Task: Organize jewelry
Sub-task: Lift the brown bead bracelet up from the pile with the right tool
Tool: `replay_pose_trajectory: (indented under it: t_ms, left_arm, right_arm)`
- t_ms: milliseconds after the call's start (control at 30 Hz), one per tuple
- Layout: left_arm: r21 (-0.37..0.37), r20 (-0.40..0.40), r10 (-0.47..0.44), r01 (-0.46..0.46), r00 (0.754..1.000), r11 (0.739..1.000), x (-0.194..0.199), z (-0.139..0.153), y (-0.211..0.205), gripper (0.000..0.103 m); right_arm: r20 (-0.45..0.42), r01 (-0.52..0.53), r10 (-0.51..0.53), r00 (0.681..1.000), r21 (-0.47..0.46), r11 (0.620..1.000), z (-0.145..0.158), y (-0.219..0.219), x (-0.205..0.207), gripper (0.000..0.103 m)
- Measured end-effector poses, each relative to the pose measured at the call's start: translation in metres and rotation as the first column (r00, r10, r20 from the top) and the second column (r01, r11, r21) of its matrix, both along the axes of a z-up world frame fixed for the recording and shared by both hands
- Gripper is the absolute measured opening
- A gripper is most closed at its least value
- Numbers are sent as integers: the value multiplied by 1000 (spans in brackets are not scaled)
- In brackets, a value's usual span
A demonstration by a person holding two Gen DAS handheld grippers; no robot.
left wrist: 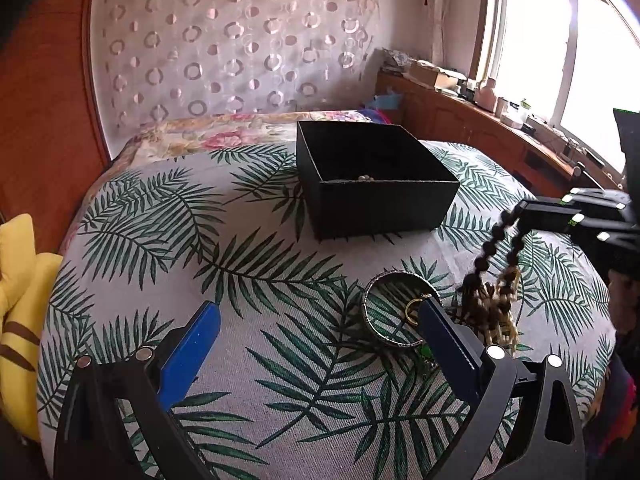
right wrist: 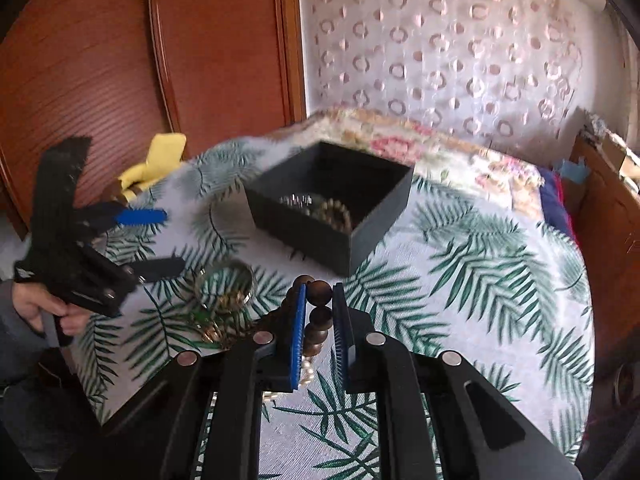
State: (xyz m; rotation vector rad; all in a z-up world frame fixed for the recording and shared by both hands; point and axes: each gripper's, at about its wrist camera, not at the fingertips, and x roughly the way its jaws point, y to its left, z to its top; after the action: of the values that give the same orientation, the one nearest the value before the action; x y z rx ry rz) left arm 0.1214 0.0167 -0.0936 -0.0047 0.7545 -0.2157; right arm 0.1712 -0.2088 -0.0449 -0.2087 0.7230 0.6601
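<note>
Necklace (right wrist: 318, 312) of dark beads hangs clamped in right claw (right wrist: 319, 300); carry it high over the black box (right wrist: 360, 236) rim before releasing; left claw (left wrist: 320, 320) gapes apart.

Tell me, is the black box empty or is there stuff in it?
Not empty. The black box has no lid on, and the right wrist view shows a beaded bracelet and something shiny lying inside.

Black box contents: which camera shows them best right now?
Right wrist view: it looks down into the black box, showing a beaded bracelet and something shiny. The left wrist view sees mostly its outer walls, with pale beads peeking over.
</note>
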Motion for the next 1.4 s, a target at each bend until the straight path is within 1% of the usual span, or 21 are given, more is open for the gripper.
replay_pose_trajectory:
  t_ms: [233,467,567,700,733,767,800,900,967,1000,1067,1100,1133,1167,1267,1400]
  left_arm:
    - [0,-5,0,0,1000,1000,2,-1,0,95]
    - [0,-7,-2,2,1000,1000,3,-1,0,95]
    - [-15,-8,-17,16,1000,1000,4,1,-4,95]
    - [-14,-3,-57,57,998,998,1,4,-19,95]
    - [-9,-1,-76,76,997,997,0,5,-25,93]
    - [-9,-3,-89,89,996,996,0,6,-31,88]
    - [-12,-6,-102,102,995,995,-1,6,-37,87]
    - [-23,-14,-160,160,987,987,-2,7,-56,76]
    - [-19,-25,-200,200,979,980,-1,6,-70,65]
    - [-18,-33,-223,222,974,975,-1,4,-78,61]
    - [-17,-58,-269,269,961,963,2,-1,-94,40]
    - [-11,-67,-287,287,956,958,4,-4,-100,36]
    - [3,-80,-299,301,951,954,7,-7,-107,27]
    - [14,-91,-302,305,949,952,9,-10,-113,21]
    - [42,-122,-310,317,943,948,16,-17,-123,18]
    - [75,-123,-307,318,944,945,16,-18,-128,18]
  right_arm:
    - [96,7,-11,995,34,999,28,-6,-11,15]
    - [138,17,-26,990,68,998,48,-14,-14,15]
    - [135,21,-29,990,56,998,47,-14,-13,15]
    - [102,53,-55,993,22,998,33,-18,-4,15]
    - [93,69,-70,993,13,998,28,-20,-1,15]
    - [85,83,-84,993,6,996,23,-23,3,15]
    - [74,96,-96,993,3,995,19,-26,5,15]
    - [42,132,-133,990,8,991,8,-38,13,15]
    - [34,148,-148,988,13,989,4,-43,15,15]
    - [31,158,-159,987,16,987,2,-47,16,15]
    - [26,169,-169,985,21,985,1,-53,17,15]
    - [25,170,-171,985,22,985,1,-54,17,15]
    - [23,172,-172,985,23,985,0,-56,17,15]
    - [25,173,-174,985,21,985,-1,-56,17,15]
    - [26,175,-175,984,21,984,-2,-56,17,15]
    - [30,181,-182,983,30,983,-2,-61,15,15]
